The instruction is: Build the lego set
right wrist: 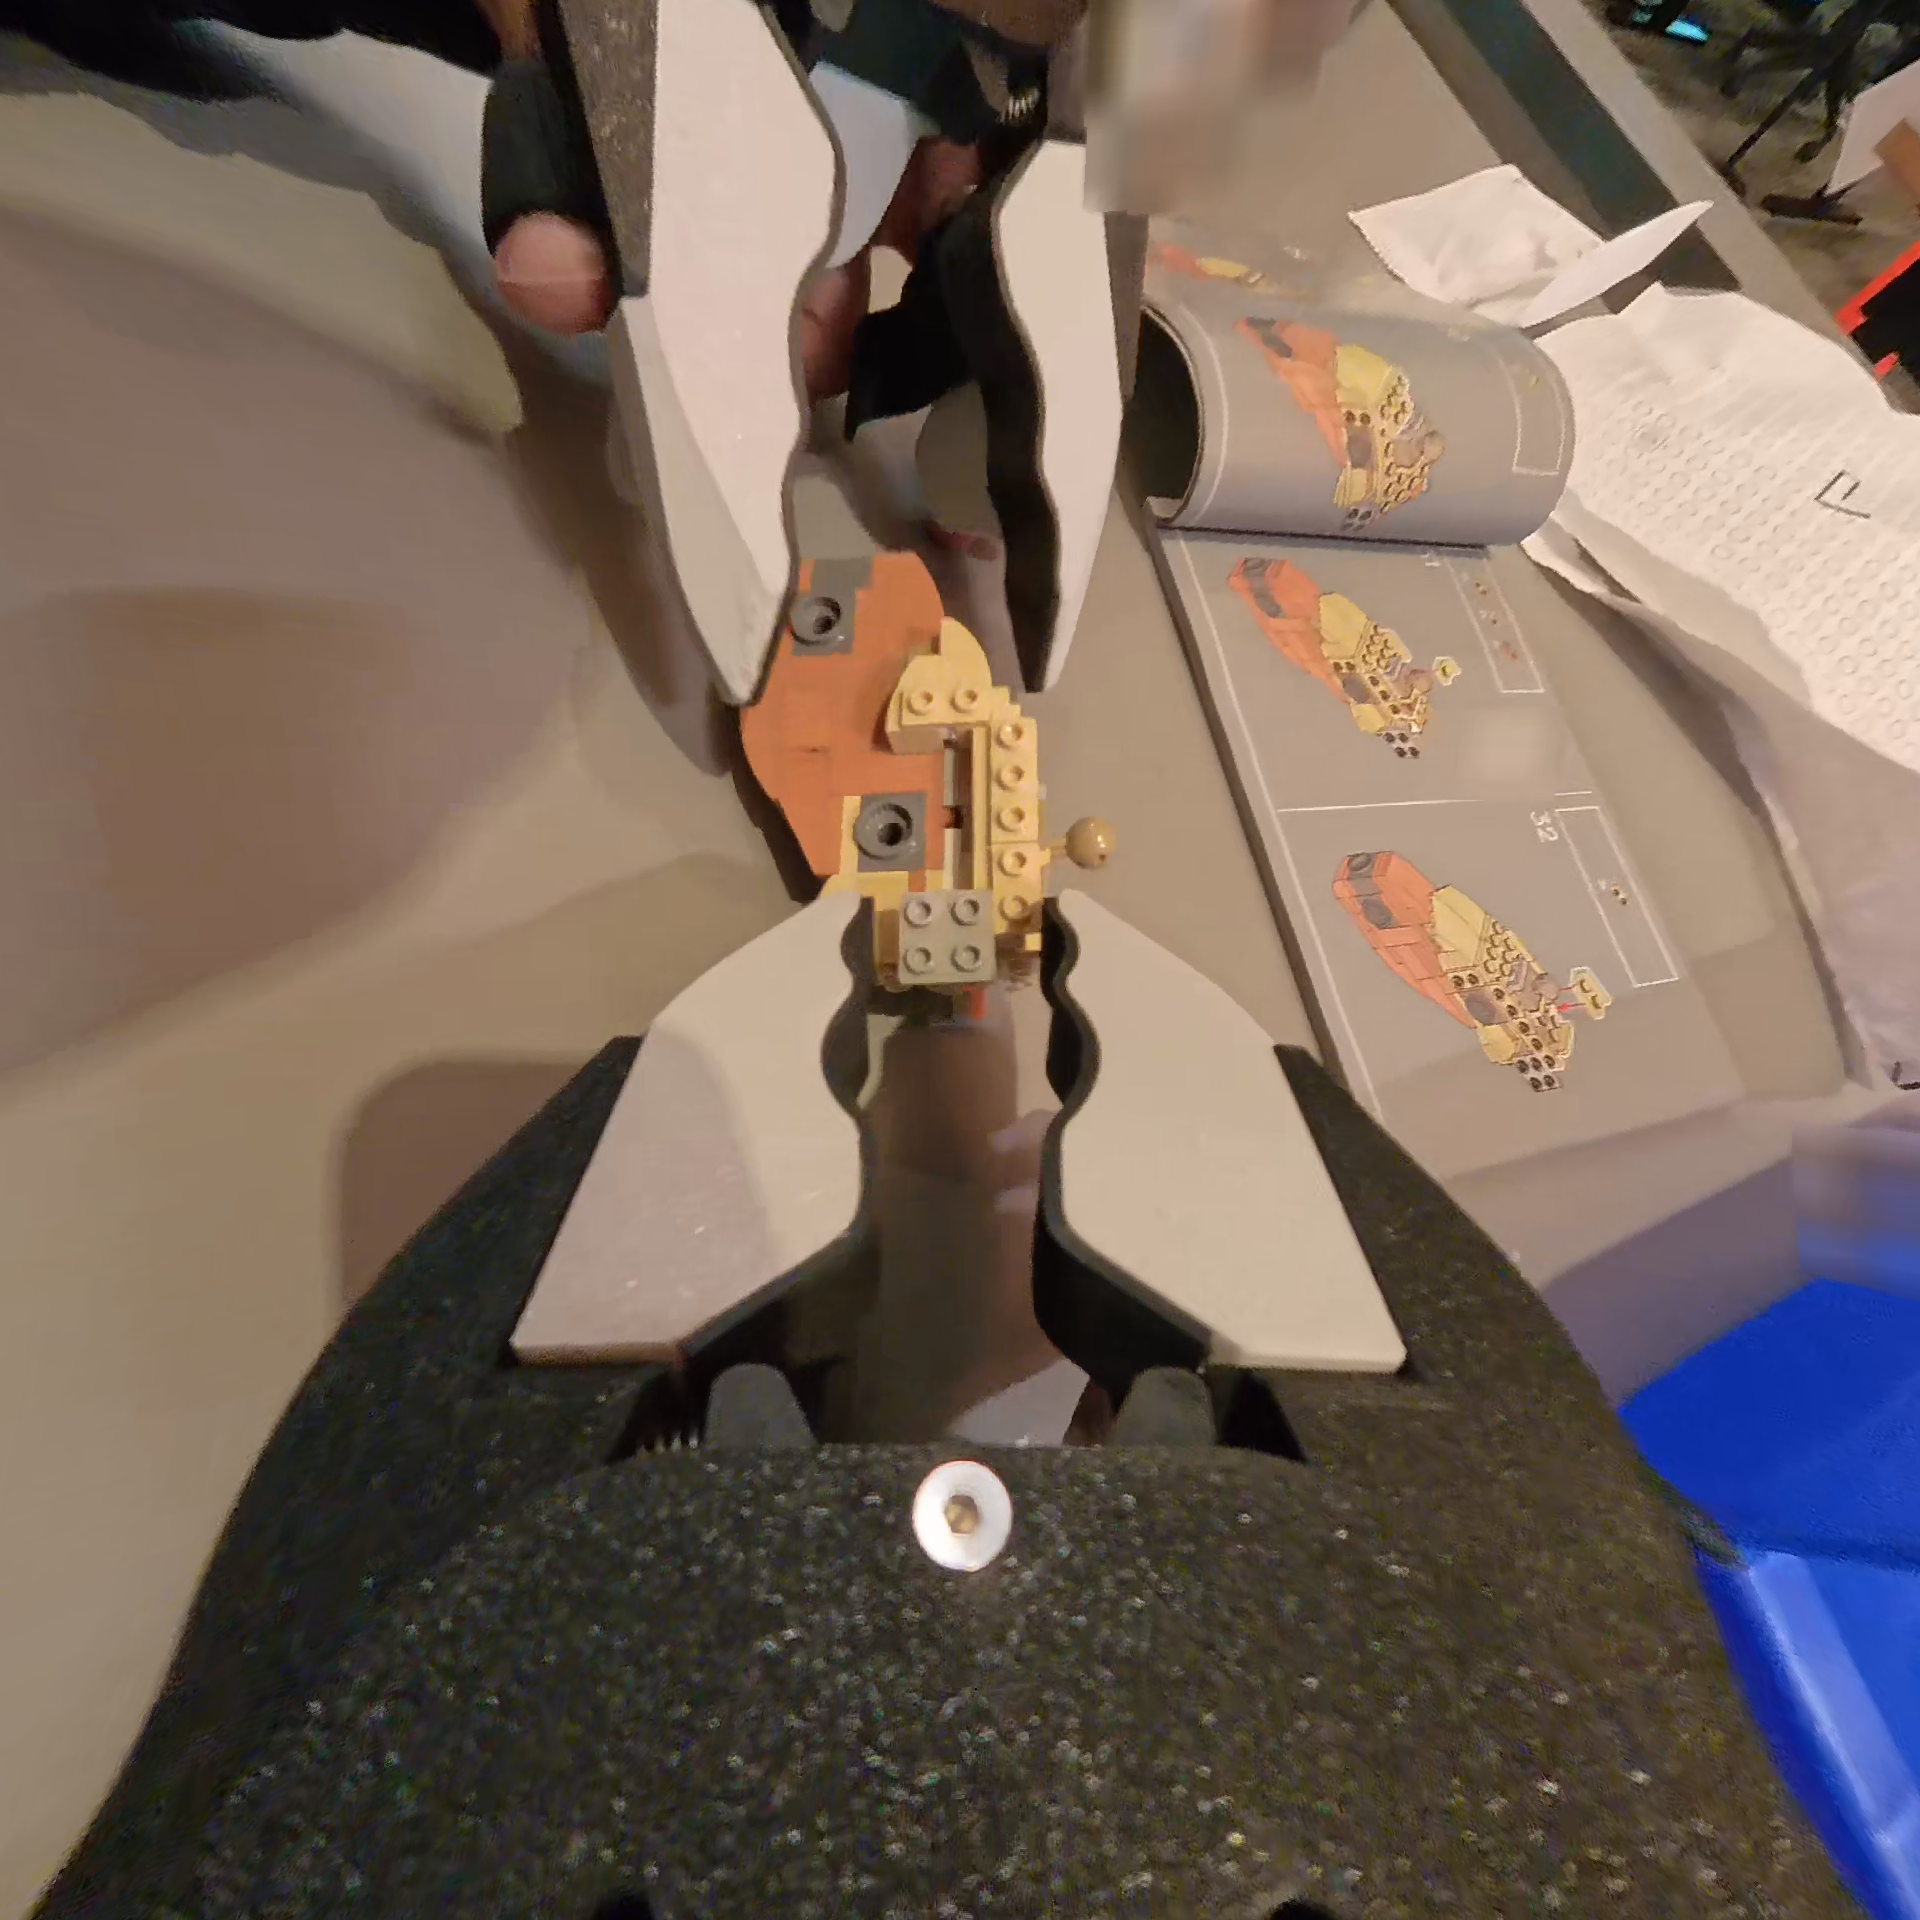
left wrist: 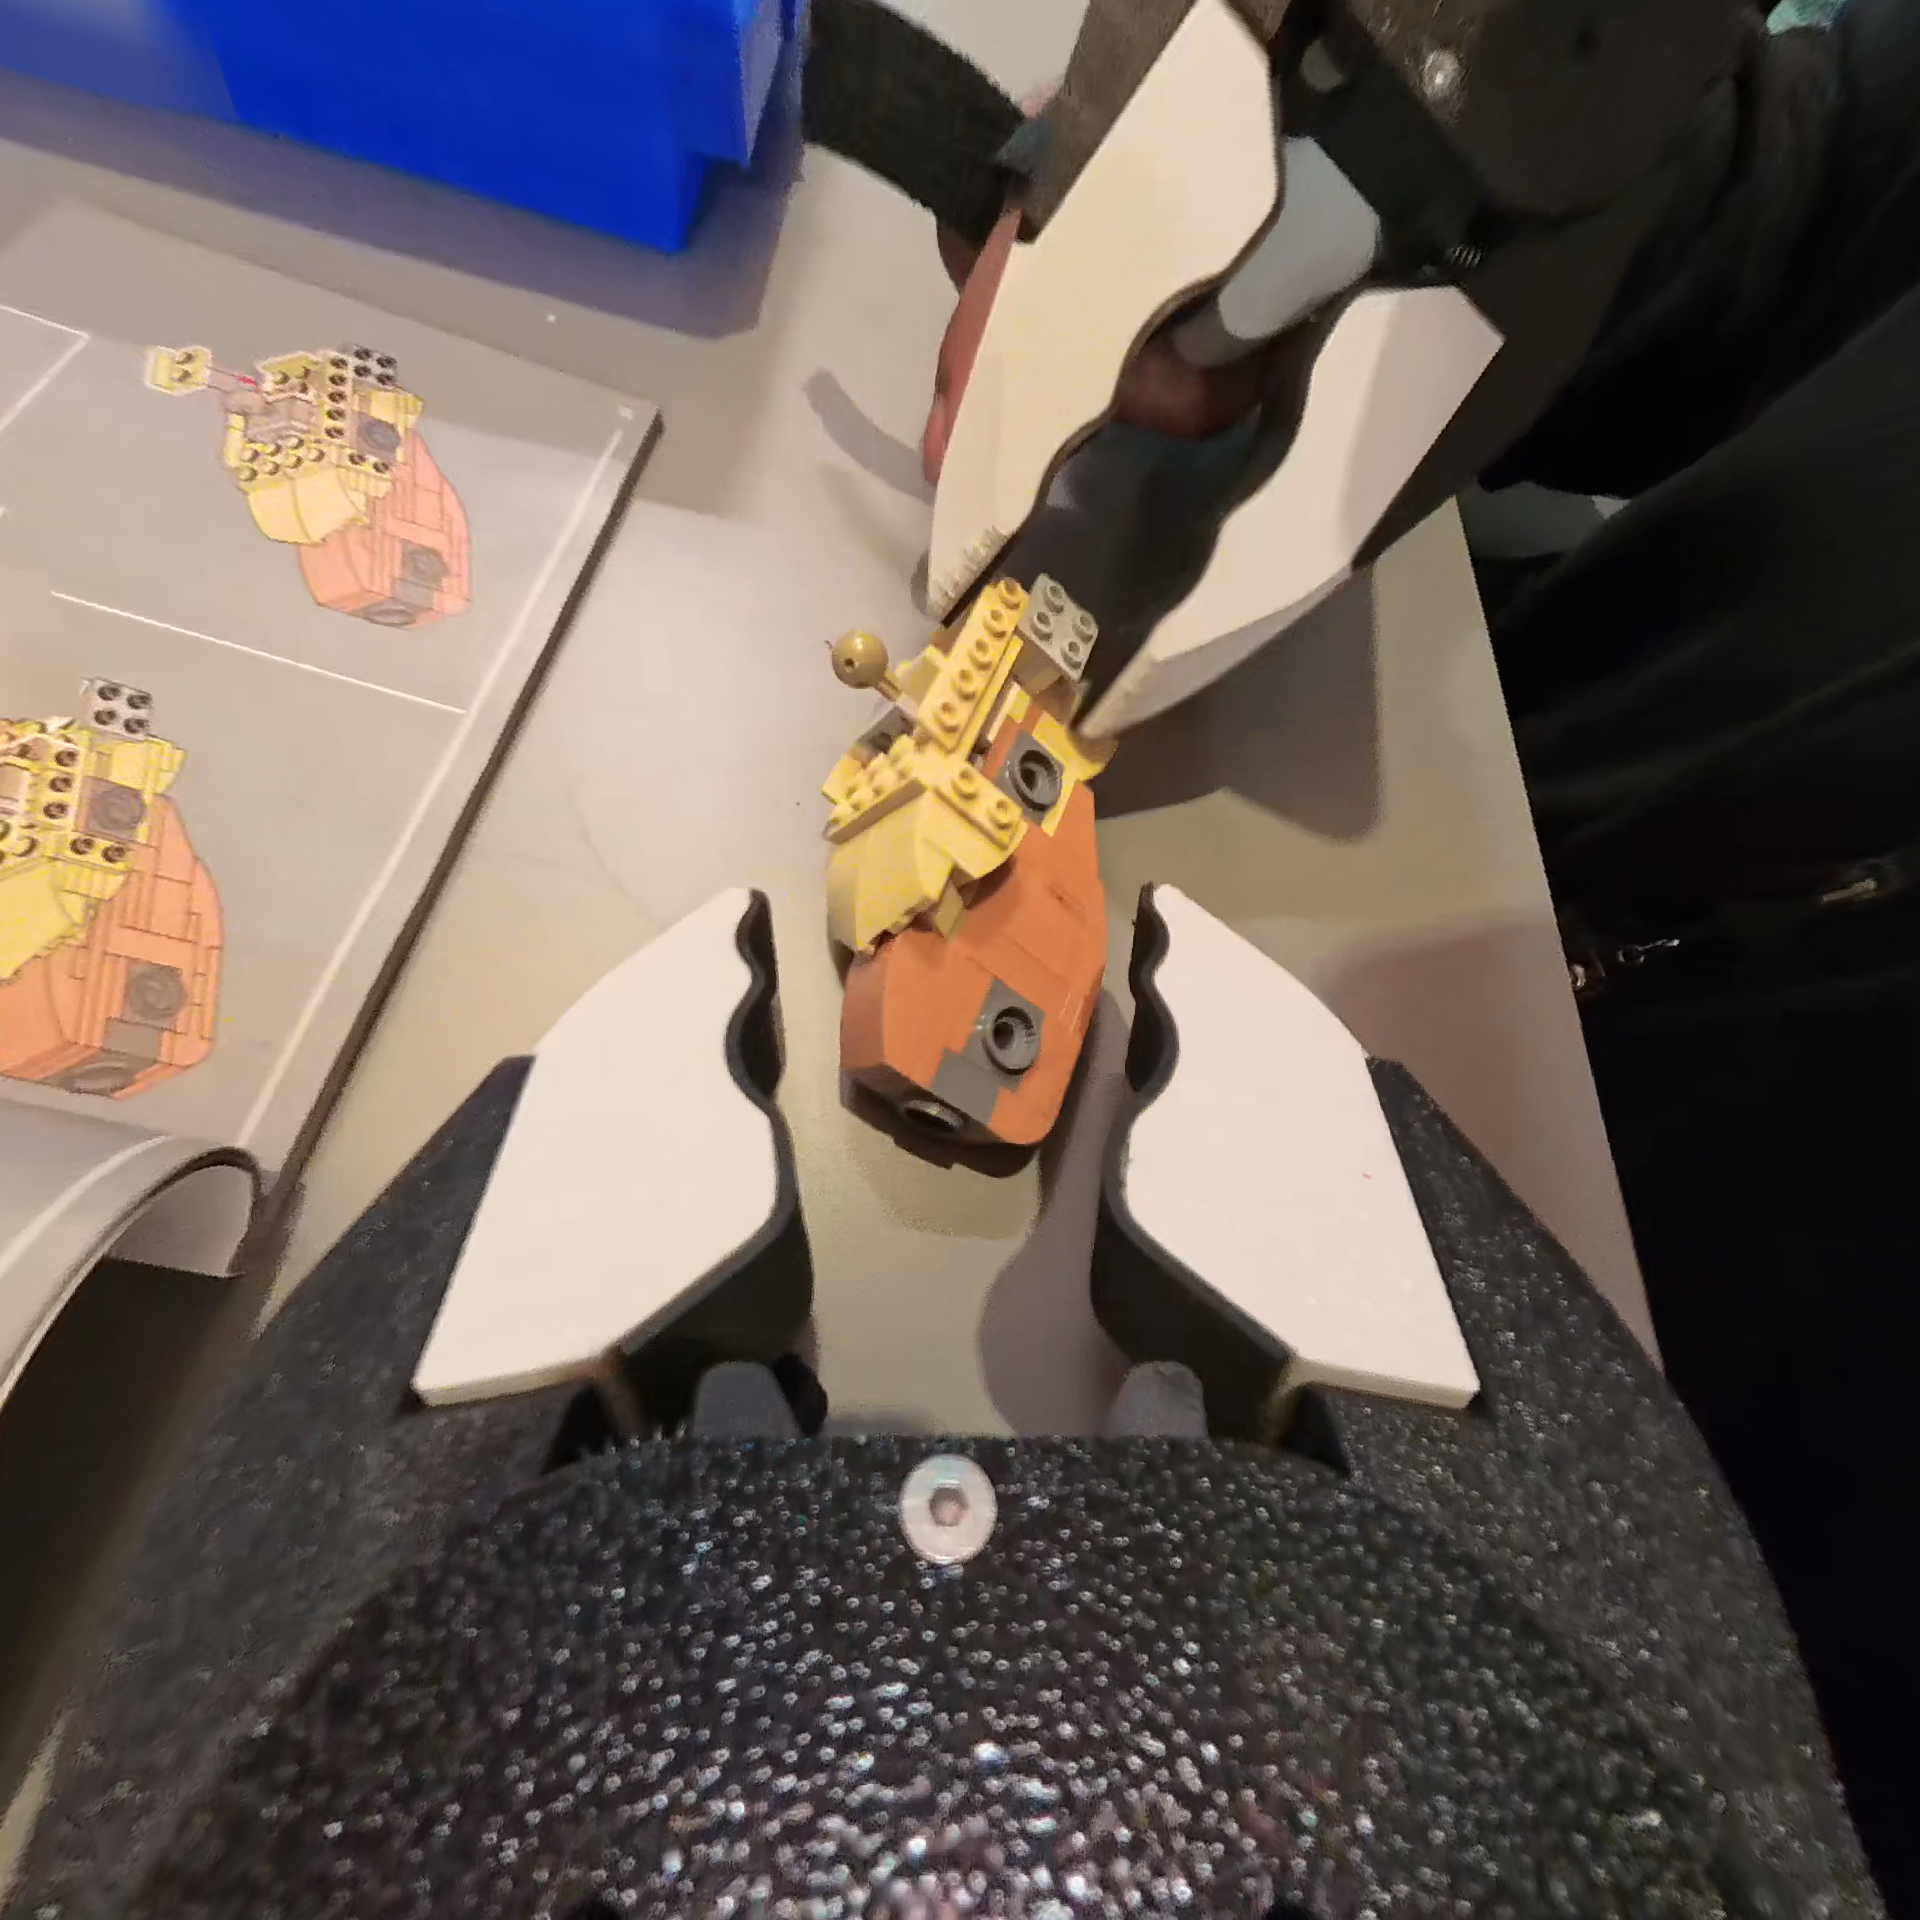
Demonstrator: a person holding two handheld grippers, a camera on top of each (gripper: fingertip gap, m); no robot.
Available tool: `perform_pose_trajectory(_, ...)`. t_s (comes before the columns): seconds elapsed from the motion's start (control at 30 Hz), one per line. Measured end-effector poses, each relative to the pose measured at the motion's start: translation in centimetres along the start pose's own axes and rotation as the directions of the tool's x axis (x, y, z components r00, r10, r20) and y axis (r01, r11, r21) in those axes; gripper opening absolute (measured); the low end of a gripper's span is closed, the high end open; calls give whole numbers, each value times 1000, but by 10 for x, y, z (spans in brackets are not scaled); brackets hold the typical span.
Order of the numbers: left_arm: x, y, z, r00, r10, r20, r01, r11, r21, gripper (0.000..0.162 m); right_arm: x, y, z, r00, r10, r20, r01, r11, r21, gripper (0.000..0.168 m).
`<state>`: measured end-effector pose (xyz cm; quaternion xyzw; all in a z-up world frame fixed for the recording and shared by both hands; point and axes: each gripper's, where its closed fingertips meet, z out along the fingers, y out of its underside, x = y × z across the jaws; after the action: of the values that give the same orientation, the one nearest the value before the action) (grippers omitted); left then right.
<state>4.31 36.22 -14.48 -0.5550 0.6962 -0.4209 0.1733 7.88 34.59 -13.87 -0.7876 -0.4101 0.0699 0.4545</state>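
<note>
Left tool point(left wrist: 951, 940): fingers apart, straddling the orange end of the one lego model point(left wrist: 966, 894) on the grey desk point(left wrist: 644, 790). Right tool point(right wrist: 951, 935), at 12 o'clock: tips at the tan studded end, grip unclear. One open instruction booklet point(left wrist: 260, 623) at 9 o'clock; one glossy blue bin point(left wrist: 468, 94) at 11.

Grey table point(left wrist: 665, 790) carries the orange-and-tan lego model point(left wrist: 966, 904). Open instruction booklet point(left wrist: 260, 665) beside it. Blue bin point(left wrist: 468, 94) and white paper sheets point(right wrist: 1714, 436) farther off.
</note>
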Motion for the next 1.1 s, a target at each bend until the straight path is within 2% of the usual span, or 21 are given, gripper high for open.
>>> perform_pose_trajectory(0.03,0,2,2,1000,2,-1,-2,1000,-21,65,2,0,0,1000,-9,-19,9,1000,-1,25)
perform_pose_trajectory(0.23,4,8,8,1000,-26,-12,24,997,-78,63,1,-2,0,984,-151,-93,153,988,12,25)
perform_pose_trajectory(0.4,8,6,12,999,-40,-29,37,995,-87,54,-1,-6,0,944,-284,-166,292,956,22,25)
perform_pose_trajectory(0.5,10,5,17,999,-33,-26,31,995,-94,46,-6,-9,2,932,-319,-174,329,944,35,25)
perform_pose_trajectory(0.7,8,4,20,1000,19,21,-17,996,-87,44,-8,-10,1,910,-368,-192,381,924,31,25)
perform_pose_trajectory(0.9,5,0,20,982,141,122,-135,989,-58,44,-7,-10,0,879,-418,-229,431,902,8,25)
perform_pose_trajectory(1.1,-9,-8,17,913,275,300,-261,961,-87,43,1,-19,-6,857,-421,-298,446,895,20,28)
